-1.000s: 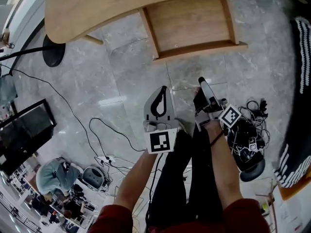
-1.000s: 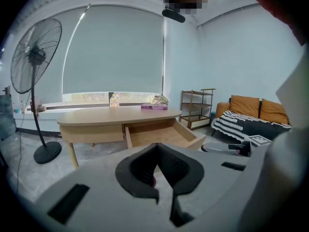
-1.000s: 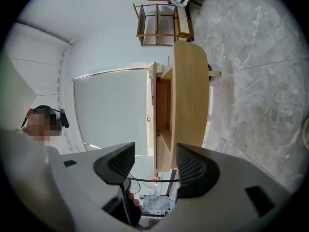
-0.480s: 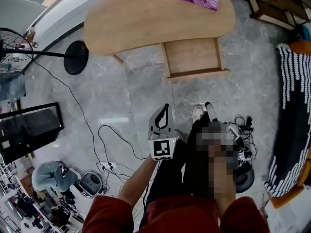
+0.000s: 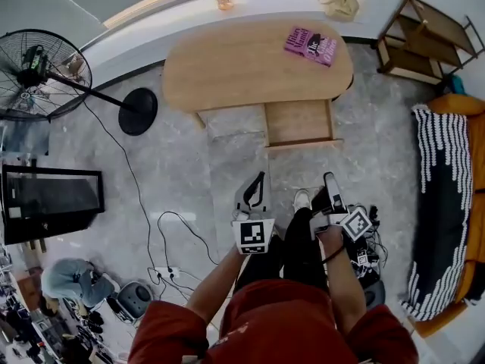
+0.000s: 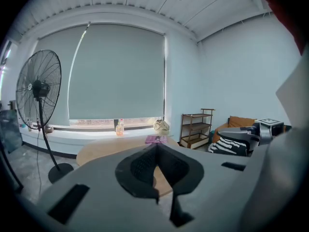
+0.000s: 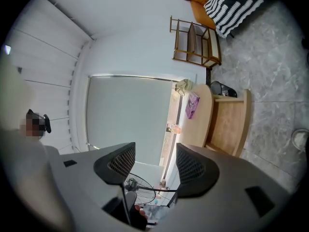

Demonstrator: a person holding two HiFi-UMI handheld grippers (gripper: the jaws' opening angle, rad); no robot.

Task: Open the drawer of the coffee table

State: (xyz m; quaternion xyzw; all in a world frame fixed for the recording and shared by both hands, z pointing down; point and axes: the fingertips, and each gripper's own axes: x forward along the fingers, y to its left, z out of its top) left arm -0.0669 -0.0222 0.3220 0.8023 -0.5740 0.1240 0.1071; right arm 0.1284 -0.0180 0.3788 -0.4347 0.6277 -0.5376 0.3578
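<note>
The oval wooden coffee table (image 5: 242, 70) stands at the top of the head view, and its drawer (image 5: 298, 121) is pulled out toward me. A purple book (image 5: 311, 45) lies on the tabletop. My left gripper (image 5: 259, 179) hangs over the floor well short of the drawer, and its pads (image 6: 145, 164) meet at the tips with nothing between them. To its right, my right gripper (image 5: 330, 180) is at about the same distance from the drawer. In the right gripper view that gripper (image 7: 155, 162) is open and empty, with the drawer (image 7: 227, 124) far beyond it.
A standing fan (image 5: 42, 63) with a round base (image 5: 138, 111) is at the left. A wooden shelf (image 5: 424, 32) and a sofa with a striped cushion (image 5: 439, 203) are at the right. Cables (image 5: 167, 226) cross the floor. My shoe (image 5: 301, 199) is between the grippers.
Both grippers have risen with the camera, so the table and the open drawer look smaller and farther away. The drawer stays pulled out.
</note>
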